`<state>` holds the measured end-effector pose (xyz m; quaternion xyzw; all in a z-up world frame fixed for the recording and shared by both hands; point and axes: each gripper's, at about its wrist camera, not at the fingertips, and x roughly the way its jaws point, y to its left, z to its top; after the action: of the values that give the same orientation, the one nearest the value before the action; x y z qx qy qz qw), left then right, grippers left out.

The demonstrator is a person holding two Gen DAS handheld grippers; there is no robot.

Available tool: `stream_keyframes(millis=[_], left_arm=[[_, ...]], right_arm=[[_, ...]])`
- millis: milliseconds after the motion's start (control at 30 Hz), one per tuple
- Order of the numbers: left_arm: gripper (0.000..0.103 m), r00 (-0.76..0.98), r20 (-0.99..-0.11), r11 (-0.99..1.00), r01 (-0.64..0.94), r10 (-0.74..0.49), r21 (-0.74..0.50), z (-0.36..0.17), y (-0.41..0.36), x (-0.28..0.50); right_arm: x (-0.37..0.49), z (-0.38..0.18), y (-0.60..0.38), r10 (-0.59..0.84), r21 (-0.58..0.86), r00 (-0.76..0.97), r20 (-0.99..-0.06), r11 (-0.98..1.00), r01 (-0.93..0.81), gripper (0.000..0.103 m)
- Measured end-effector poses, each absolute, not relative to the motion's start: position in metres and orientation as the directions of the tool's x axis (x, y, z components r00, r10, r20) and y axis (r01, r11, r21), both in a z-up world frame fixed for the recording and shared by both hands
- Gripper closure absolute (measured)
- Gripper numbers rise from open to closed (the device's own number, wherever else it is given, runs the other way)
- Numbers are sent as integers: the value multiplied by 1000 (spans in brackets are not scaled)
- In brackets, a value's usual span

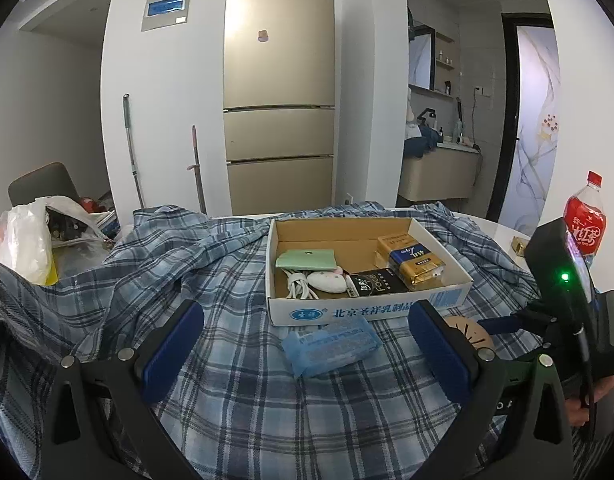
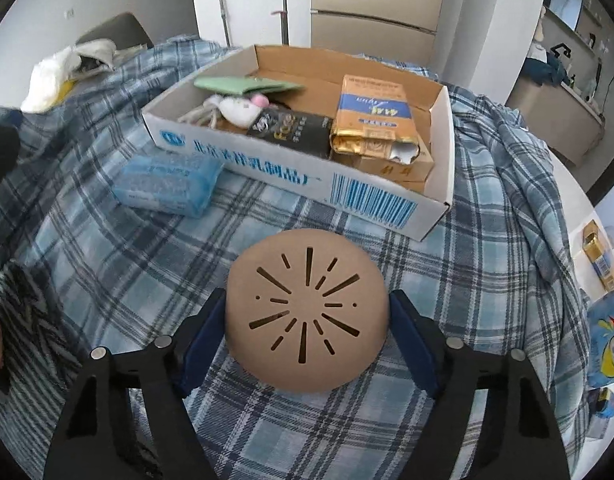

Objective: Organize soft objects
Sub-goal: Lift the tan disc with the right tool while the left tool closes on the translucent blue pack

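Right gripper (image 2: 307, 332) has both blue pads against the sides of a tan round bun-shaped squishy (image 2: 307, 320), grasping it on the plaid cloth (image 2: 147, 280). Left gripper (image 1: 307, 344) hangs released, jaws wide, nothing between them. Blue tissue pack (image 1: 331, 346) lies on the cloth just in front of the cardboard box (image 1: 363, 308). Box holds a green wallet (image 1: 305, 260), white cable (image 1: 297, 286), white plush (image 1: 327, 280), black packet (image 1: 377, 282), gold packet (image 1: 413, 262). Cloth covers a white table (image 1: 503, 232). Red bottle (image 1: 585, 224) at right, plastic bag (image 1: 25, 240) at left. Gold fridge (image 1: 279, 88) behind, two mop handles (image 1: 131, 148) beside it.
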<state>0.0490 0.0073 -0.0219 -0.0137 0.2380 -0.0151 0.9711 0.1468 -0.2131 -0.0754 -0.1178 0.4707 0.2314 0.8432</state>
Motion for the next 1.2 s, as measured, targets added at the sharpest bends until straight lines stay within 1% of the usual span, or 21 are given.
stream_keyframes(millis=[100, 200, 267, 367, 433, 533, 667, 767, 833, 867, 1000, 1067, 1200], left_arm=[[0, 883, -468, 999, 21, -32, -30, -23, 7, 50], [0, 871, -489, 999, 20, -40, -47, -22, 9, 51], [0, 875, -483, 999, 18, -39, -48, -19, 8, 47], [0, 856, -515, 999, 21, -38, -38, -17, 3, 51], [0, 839, -541, 998, 30, -56, -56, -18, 1, 57], [0, 822, -569, 998, 6, -42, -64, -16, 1, 65], [0, 758, -651, 998, -12, -34, -66, -17, -4, 86], [0, 693, -718, 995, -20, -60, -103, -23, -8, 106], [8, 644, -761, 992, -19, -82, -124, -28, -10, 117], [8, 613, -786, 991, -31, -82, -128, -31, -10, 124], [8, 556, -826, 989, -47, -92, -142, -40, -10, 141], [8, 521, -849, 989, -57, -90, -140, -46, -11, 151], [8, 463, -883, 991, -66, -76, -120, -59, -19, 166]], right_arm=[[142, -72, -213, 277, 1, 475, -835, 865, -503, 25], [134, -58, -218, 297, -12, 542, -787, 870, -494, 25], [130, -50, -222, 319, -2, 575, -753, 874, -487, 25], [125, -41, -229, 329, 10, 617, -715, 887, -462, 25], [125, -38, -230, 329, 13, 630, -703, 892, -451, 25], [127, -37, -229, 324, 11, 629, -707, 893, -449, 25], [126, -35, -233, 316, 7, 643, -698, 900, -436, 25], [130, -33, -243, 296, 30, 670, -680, 925, -378, 25], [136, -32, -256, 290, 80, 677, -676, 943, -324, 25], [139, -32, -262, 282, 98, 679, -678, 950, -297, 25], [150, -35, -278, 266, 158, 669, -694, 963, -219, 25], [151, -35, -278, 238, 141, 679, -695, 970, -196, 25], [151, -36, -274, 246, 128, 673, -697, 967, -220, 25]])
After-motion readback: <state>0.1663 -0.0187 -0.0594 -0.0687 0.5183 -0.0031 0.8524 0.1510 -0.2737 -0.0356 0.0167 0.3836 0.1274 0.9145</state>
